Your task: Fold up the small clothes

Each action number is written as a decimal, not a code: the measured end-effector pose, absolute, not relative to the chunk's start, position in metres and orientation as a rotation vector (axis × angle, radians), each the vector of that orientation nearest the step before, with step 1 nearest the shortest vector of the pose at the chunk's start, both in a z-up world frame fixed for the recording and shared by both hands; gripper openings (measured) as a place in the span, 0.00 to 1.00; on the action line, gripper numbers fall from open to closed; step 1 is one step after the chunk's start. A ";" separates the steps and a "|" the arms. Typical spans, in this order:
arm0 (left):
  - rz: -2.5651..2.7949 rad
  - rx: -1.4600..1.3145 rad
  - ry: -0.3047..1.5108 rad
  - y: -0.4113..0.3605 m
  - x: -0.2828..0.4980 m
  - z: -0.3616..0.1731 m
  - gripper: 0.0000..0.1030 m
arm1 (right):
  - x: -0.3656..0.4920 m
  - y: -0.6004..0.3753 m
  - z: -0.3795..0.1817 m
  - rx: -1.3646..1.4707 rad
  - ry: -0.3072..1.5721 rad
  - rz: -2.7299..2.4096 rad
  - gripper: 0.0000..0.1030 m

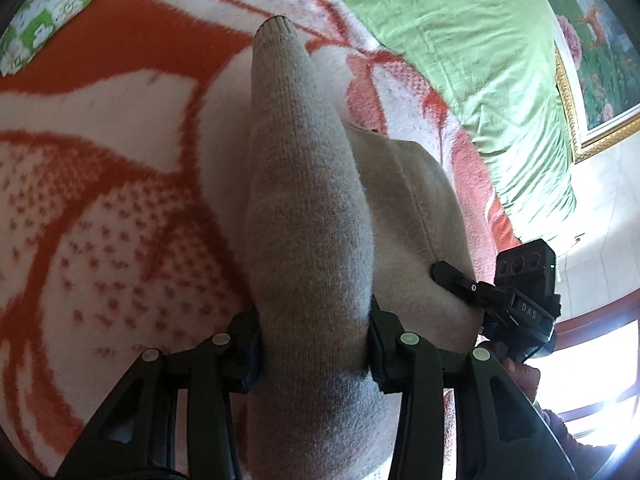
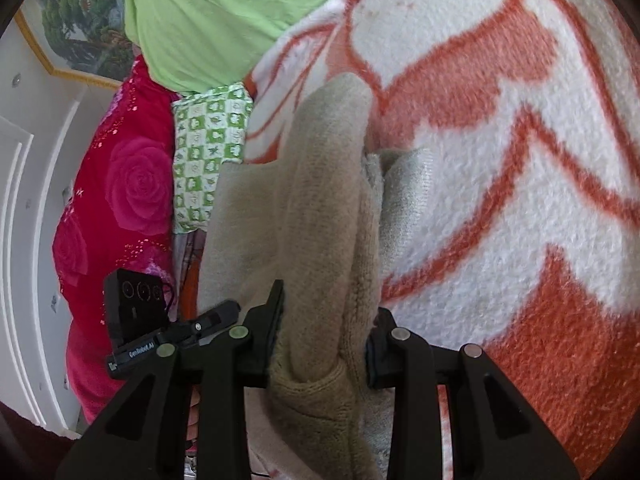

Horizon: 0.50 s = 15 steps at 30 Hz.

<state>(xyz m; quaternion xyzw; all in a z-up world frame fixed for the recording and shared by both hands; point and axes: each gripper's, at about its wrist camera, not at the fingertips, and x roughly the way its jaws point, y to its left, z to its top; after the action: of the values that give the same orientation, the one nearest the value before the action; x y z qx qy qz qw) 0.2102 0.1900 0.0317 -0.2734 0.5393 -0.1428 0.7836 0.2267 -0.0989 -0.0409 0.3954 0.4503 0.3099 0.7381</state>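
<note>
The left gripper point(image 1: 316, 344) is clamping a beige knitted garment point(image 1: 308, 216) between its two black fingers, the wool bunched into a thick roll that is running forward from the jaws and tapering to a rounded, ribbed end. The garment is lying over an orange-and-white patterned blanket point(image 1: 112, 128), with a flatter, paler part of it spreading to the right of the roll. In the left wrist view the right gripper point(image 1: 456, 280) is showing at the lower right, its black finger pressing against the edge of that flatter part. The right gripper point(image 2: 324, 344) is likewise pinching the beige knitted garment point(image 2: 320, 208), its fingers closed on a folded thickness of wool whose hemmed edge is sitting just inside the jaws. From this side the garment is standing up in a long fold, with a greyer fleecy layer lying beside it on the orange-and-white patterned blanket point(image 2: 500, 160). The left gripper point(image 2: 218, 316) is appearing at the lower left of the right wrist view, close against the garment. A light green sheet point(image 1: 460, 40) is lying past the blanket, a green-and-white checked cloth point(image 2: 208, 152) is sitting beside a red rose-print quilt point(image 2: 120, 184), and a gold-framed picture point(image 1: 592, 72) is hanging on the wall.
</note>
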 end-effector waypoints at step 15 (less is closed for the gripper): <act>-0.240 -0.593 1.190 0.217 0.176 0.025 0.64 | 0.219 -0.138 -0.042 0.891 0.955 0.556 0.54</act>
<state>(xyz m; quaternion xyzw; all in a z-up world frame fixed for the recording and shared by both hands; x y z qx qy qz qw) 0.1756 0.2175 0.0247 -0.2745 0.5509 -0.1112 0.7803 0.2188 -0.1381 -0.0422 0.4089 0.4383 0.2551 0.7587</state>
